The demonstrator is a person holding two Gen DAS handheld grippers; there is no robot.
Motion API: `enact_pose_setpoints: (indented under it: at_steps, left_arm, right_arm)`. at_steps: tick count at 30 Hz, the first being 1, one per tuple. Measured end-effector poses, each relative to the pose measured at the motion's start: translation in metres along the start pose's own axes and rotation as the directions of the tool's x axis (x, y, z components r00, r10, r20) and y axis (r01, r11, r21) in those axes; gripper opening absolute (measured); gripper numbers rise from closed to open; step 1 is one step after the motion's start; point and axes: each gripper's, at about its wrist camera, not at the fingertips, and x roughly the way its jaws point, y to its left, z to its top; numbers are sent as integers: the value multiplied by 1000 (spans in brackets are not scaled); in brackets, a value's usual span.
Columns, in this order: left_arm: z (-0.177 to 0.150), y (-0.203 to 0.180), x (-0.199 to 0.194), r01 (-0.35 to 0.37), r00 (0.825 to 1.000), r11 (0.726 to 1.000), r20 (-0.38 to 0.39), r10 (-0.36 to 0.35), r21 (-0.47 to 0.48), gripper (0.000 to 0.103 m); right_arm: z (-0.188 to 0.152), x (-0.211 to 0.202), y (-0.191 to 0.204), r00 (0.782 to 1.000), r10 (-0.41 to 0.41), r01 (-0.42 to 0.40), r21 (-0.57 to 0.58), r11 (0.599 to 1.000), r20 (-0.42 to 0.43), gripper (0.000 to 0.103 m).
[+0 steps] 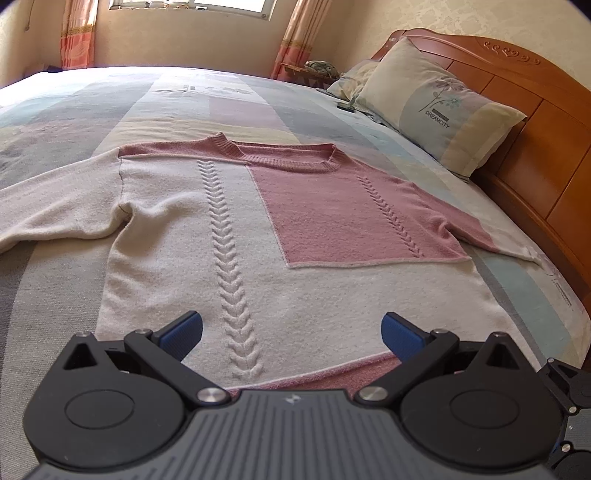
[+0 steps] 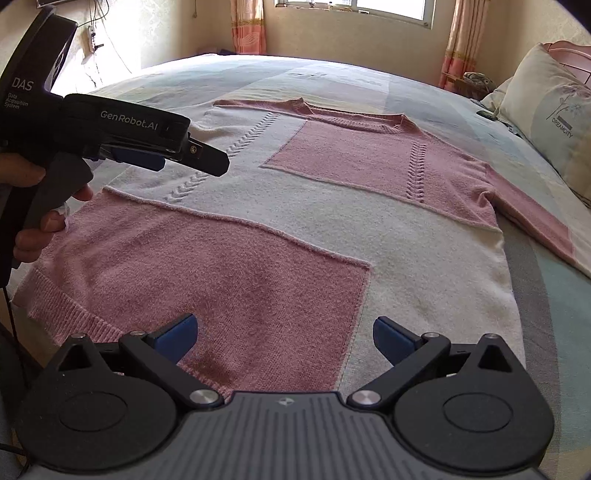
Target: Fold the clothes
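A pink-and-cream knitted sweater with raised cable stripes (image 1: 236,236) is laid flat, front up, on a bed covered by a pastel patchwork sheet (image 1: 74,122). In the left wrist view the sweater fills the centre of the frame, its ribbed pink collar (image 1: 280,155) pointing toward the upper middle, one cream sleeve (image 1: 55,206) stretched to the left edge and one pink sleeve (image 1: 476,232) running toward the right.

The left gripper (image 1: 291,334) is seen at the bottom of its own view, held above the lower part of the sweater. Its blue-padded fingers (image 1: 183,334) are spread wide apart and nothing is held between them. In the right wrist view the same gripper (image 2: 207,160) appears at the upper left of the frame, seen side-on (spread not readable from this angle), gripped by a hand (image 2: 44,206) and held above the cream part of the sweater.

The right gripper (image 2: 284,338) is at the bottom of the right wrist view, over the ribbed pink hem (image 2: 74,310). Its blue fingers (image 2: 177,336) are likewise fully apart with nothing grasped; contact with the knit cannot be told.

A cream printed pillow (image 1: 439,107) is propped against an orange-brown wooden headboard (image 1: 528,122) at the upper right of the left wrist view. A window with striped pink curtains (image 1: 77,33) is recorded along the top of the frame.
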Motion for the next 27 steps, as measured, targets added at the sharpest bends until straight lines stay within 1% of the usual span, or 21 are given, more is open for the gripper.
enact_pose_setpoints:
  at_steps: [2, 5, 8, 9, 11, 13, 16, 18, 20, 21, 22, 25, 27]
  left_arm:
    - [0, 0, 0, 0, 1000, 1000, 0, 0, 0, 102]
    - [0, 0, 0, -1, 1000, 1000, -1, 1, 1, 102]
    - [0, 0, -1, -2, 1000, 1000, -1, 2, 2, 102]
    - [0, 0, -1, -2, 1000, 1000, -1, 2, 2, 102]
    - [0, 0, -1, -3, 1000, 1000, -2, 3, 3, 102]
    - [0, 0, -1, -3, 1000, 1000, -2, 3, 3, 102]
    - [0, 1, -1, -5, 1000, 1000, -4, 5, 1, 102]
    - [0, 1, -1, -6, 1000, 1000, -5, 6, 0, 102]
    - [1, 2, -1, -5, 1000, 1000, -2, 5, -2, 102]
    - [1, 2, -1, -4, 1000, 1000, -1, 4, -2, 102]
    - [1, 1, -1, -4, 1000, 1000, 1, 4, -2, 102]
    - [1, -1, -2, -2, 1000, 1000, 1, 2, 10, 102]
    - [0, -3, -2, -2, 1000, 1000, 0, 2, 19, 102]
  right_arm:
    - [-11, 5, 2, 999, -2, 2, 12, 1000, -34, 103]
    - [-27, -9, 5, 1000, -11, 11, 13, 1000, 0, 103]
    - [-28, -19, 6, 1000, -1, 2, 26, 1000, -9, 103]
    - [-26, -22, 6, 1000, 7, -8, 33, 999, 11, 103]
    - [-18, -28, 8, 997, 52, -55, 46, 997, 61, 103]
    - [-10, -26, 12, 992, 103, -107, 57, 993, 74, 103]
    - [-3, -16, 20, 987, 148, -153, 77, 985, 62, 103]
    - [-7, -11, 27, 982, 184, -187, 83, 979, 37, 103]
    - [-14, -9, 32, 981, 192, -192, 78, 978, 6, 103]
    - [-18, -12, 36, 984, 177, -178, 48, 983, 9, 103]
    - [-20, -14, 39, 985, 174, -174, 31, 984, -11, 103]
    - [-20, -20, 40, 986, 167, -166, 27, 986, -15, 103]
    - [-16, -22, 39, 989, 150, -150, 28, 988, 21, 103]
